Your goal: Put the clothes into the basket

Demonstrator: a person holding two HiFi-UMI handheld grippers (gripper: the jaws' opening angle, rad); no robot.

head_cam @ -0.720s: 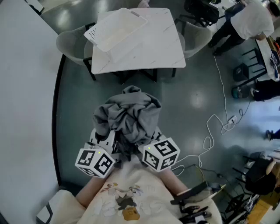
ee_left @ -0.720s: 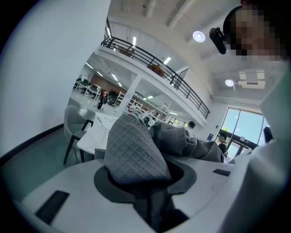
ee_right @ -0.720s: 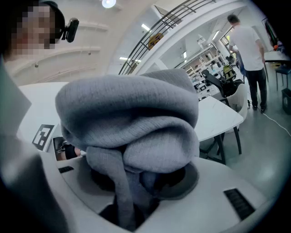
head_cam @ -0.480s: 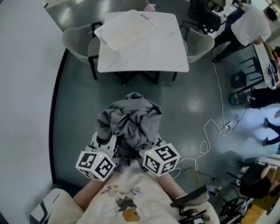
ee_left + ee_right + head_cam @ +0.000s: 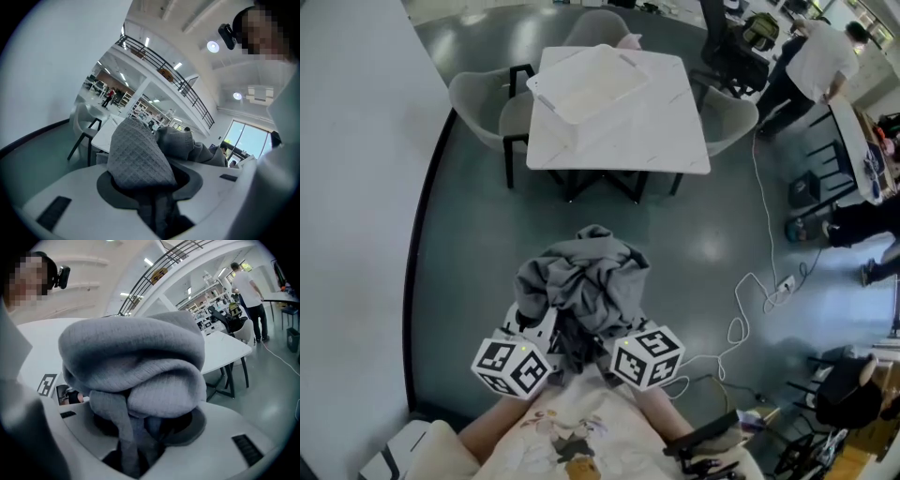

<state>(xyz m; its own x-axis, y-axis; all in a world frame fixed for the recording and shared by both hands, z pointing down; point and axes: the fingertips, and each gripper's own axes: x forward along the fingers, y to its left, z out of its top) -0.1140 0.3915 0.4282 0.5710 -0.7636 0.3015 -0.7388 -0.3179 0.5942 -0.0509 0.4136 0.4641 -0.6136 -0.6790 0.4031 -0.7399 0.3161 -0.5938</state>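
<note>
Clothes, one grey bundle, held up over floor btwn both tools, just in front of person's shirt. Left tool clenched on a waffle-knit fold; fabric runs down thru the gap btwn its jaws. Right tool clenched on a ribbed fold the same way, w/ the bundle bulging above it. Basket, white, sits on white worktop further ahead, well apart from the bundle. Grey chairs stand round the worktop. White cable snakes across floor at right.
</note>
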